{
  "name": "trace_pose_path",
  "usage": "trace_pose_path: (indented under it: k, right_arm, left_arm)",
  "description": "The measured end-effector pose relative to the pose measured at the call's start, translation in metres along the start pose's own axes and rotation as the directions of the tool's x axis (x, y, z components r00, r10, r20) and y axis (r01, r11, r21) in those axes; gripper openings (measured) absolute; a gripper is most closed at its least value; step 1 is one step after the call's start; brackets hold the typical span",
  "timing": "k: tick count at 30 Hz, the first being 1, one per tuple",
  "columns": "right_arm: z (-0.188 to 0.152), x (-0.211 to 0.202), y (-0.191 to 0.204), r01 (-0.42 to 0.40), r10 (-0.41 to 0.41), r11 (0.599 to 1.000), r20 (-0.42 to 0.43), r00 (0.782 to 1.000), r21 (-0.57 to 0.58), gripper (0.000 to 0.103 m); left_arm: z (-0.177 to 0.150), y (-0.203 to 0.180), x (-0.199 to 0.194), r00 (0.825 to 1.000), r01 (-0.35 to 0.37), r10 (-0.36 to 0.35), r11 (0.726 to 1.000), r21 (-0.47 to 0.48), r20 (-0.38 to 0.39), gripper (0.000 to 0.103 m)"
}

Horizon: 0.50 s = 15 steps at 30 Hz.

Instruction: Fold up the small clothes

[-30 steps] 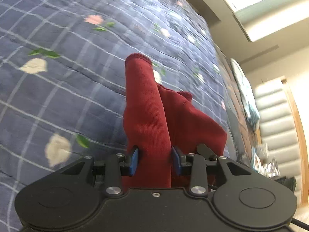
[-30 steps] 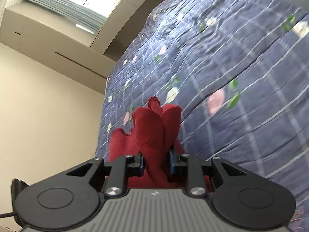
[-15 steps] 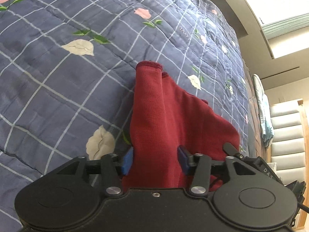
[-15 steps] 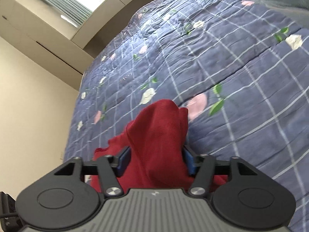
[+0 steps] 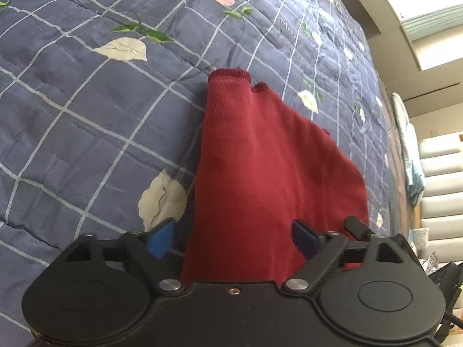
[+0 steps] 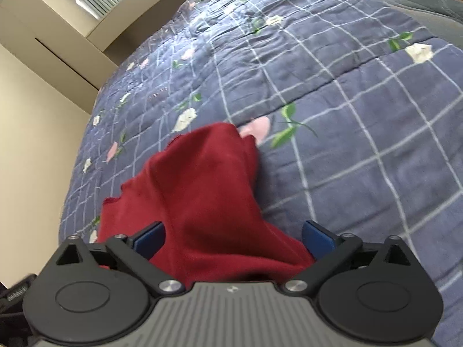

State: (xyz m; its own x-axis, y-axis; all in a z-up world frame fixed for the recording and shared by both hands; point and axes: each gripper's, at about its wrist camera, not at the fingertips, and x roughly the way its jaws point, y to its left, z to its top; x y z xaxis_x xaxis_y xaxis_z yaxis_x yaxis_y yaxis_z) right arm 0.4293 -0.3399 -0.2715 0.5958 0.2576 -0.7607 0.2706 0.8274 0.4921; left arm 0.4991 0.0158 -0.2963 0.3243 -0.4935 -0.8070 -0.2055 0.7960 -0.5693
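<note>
A small dark red knit garment lies on the blue checked quilt, its sleeve cuff pointing away from me. My left gripper is open, its blue pads spread wide on either side of the cloth's near edge. In the right wrist view the same red garment lies bunched on the quilt. My right gripper is open too, its pads apart on both sides of the cloth. The near edge of the garment is hidden under both gripper bodies.
The quilt has a flower print and covers a bed. A padded headboard and a light blue cloth are at the far right in the left wrist view. A beige wall runs along the bed's left side in the right wrist view.
Both grippers were shut on the red garment and holding it up; they have opened wide. The garment has dropped and now lies spread on the quilt.
</note>
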Motion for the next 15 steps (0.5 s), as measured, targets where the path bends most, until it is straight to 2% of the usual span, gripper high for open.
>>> trace_pose_path:
  k: [2,5,8,15]
  right_arm:
    - [-0.003,-0.003,-0.003,0.024,-0.024,1.000,0.001,1.000,-0.001,0.103]
    - [-0.008,-0.006,-0.008,0.090,-0.090,0.996,0.010,0.996,-0.014,0.103]
    - [-0.011,-0.012,-0.014,0.152,-0.151,0.988,0.022,0.988,-0.011,0.103]
    - [-0.018,-0.031,-0.019,0.184,-0.184,0.983,0.040,0.982,0.006,0.103]
  left_arm:
    - [0.000,0.000,0.000,1.000,-0.007,0.007,1.000,-0.003,-0.007,0.100]
    - [0.000,0.001,0.000,1.000,-0.009,0.008,1.000,-0.013,-0.018,0.101]
    - [-0.001,-0.003,-0.003,0.999,-0.039,0.039,0.999,0.015,-0.017,0.102]
    - [-0.004,-0.012,-0.012,0.996,-0.090,0.090,0.992,0.092,0.004,0.102]
